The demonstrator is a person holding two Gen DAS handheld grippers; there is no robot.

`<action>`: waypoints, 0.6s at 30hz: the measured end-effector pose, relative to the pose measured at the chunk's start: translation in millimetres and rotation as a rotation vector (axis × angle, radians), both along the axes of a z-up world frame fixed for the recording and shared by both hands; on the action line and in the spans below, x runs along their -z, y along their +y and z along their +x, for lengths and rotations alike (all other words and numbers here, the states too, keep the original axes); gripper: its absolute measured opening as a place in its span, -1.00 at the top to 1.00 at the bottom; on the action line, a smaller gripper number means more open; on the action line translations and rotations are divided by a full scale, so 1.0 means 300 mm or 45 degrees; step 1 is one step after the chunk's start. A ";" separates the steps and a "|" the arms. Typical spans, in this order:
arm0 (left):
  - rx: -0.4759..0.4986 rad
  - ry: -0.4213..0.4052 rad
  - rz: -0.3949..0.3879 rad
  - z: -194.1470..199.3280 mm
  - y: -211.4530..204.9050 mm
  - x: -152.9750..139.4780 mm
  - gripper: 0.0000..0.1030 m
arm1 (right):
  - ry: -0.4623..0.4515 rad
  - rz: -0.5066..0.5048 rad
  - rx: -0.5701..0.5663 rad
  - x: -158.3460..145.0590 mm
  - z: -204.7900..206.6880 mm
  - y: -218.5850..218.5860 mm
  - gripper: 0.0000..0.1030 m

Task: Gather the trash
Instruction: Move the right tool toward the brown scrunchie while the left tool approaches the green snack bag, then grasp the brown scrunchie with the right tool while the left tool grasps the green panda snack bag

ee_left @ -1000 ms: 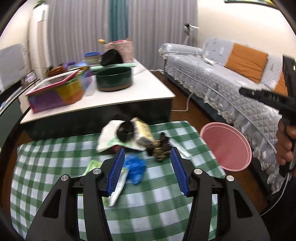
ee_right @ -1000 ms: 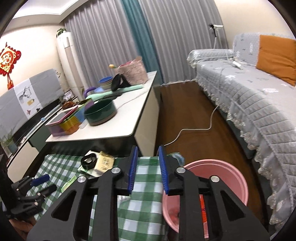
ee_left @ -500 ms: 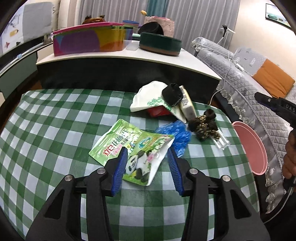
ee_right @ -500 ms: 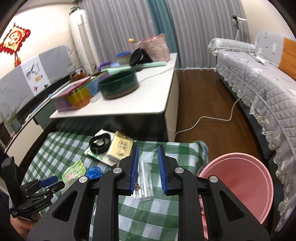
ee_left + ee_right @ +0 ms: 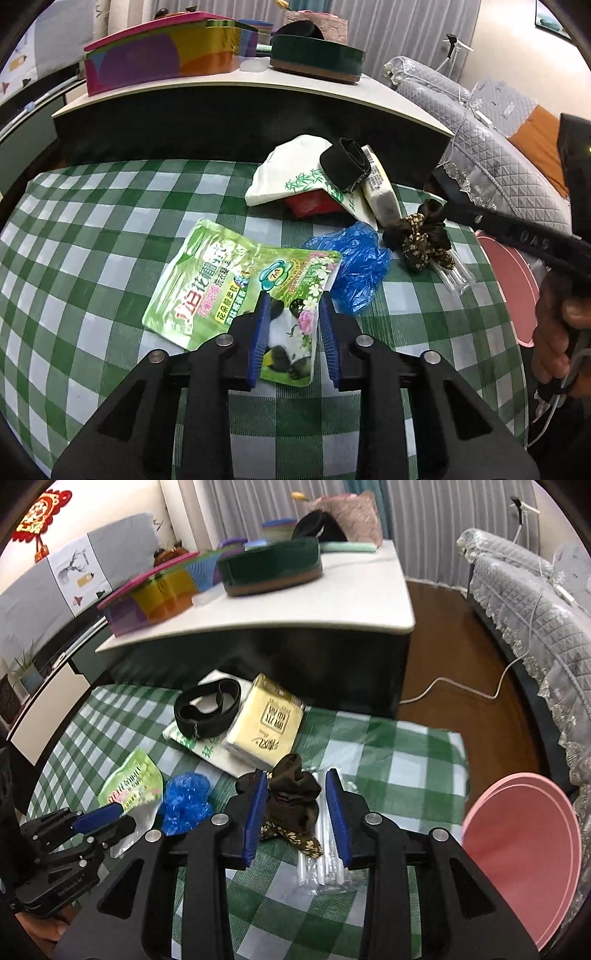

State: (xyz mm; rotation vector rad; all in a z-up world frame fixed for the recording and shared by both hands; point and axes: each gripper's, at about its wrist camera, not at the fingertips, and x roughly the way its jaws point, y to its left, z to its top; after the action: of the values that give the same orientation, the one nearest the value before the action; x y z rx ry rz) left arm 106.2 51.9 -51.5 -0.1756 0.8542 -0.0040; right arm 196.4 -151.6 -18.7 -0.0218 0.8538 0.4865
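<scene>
Green and white checks cover the low surface (image 5: pixel 92 236), and trash lies spread over its far half. Behind it stands a white table (image 5: pixel 332 602) with a dark green round box (image 5: pixel 271 566) and a colourful box (image 5: pixel 162 55) on top. On the right is a grey sofa (image 5: pixel 535 602), and a pink bin (image 5: pixel 521 842) sits on the floor just beside the checked surface.

The left claw (image 5: pixel 291 336) is low over a green wrapper with a panda on it (image 5: pixel 291 295). Its jaws have just been closing and now stand close on each side of the wrapper's near end, but I cannot tell if the blue pads press on it. A second green wrapper (image 5: pixel 195 284) lies partly under the first one. Just beside them is a crumpled blue plastic bag (image 5: pixel 358 266).

The right claw (image 5: pixel 297 812) has just been opening its jaws. They stand partly open around a dark flowery cloth bundle (image 5: pixel 293 805), which lies on a clear plastic packet (image 5: pixel 325 860). The pads do not seem to squeeze the cloth.

Farther back lie a white bag with green leaves (image 5: pixel 291 173), a black band (image 5: pixel 207 709), a yellow tissue pack (image 5: pixel 266 723) and something red (image 5: pixel 314 203) peeking out from under the white bag.

A hand (image 5: pixel 557 332) holds the right claw's handle at the edge of the left view.
</scene>
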 end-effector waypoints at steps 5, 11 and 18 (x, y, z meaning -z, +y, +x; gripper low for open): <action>0.008 0.001 0.018 0.010 -0.002 -0.008 0.62 | 0.066 -0.041 -0.043 0.055 0.015 0.032 0.24; 0.001 0.000 0.036 0.017 -0.004 -0.017 0.68 | 0.087 -0.058 -0.070 0.074 0.013 0.044 0.47; -0.011 -0.011 0.058 0.010 0.001 -0.029 0.75 | 0.056 -0.075 -0.101 0.057 -0.007 0.052 0.74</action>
State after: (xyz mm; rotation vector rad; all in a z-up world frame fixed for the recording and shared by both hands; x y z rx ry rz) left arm 109.1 52.1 -42.8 -0.1365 0.8445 0.0225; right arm 194.2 -136.0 -35.7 -0.0999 0.9126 0.5379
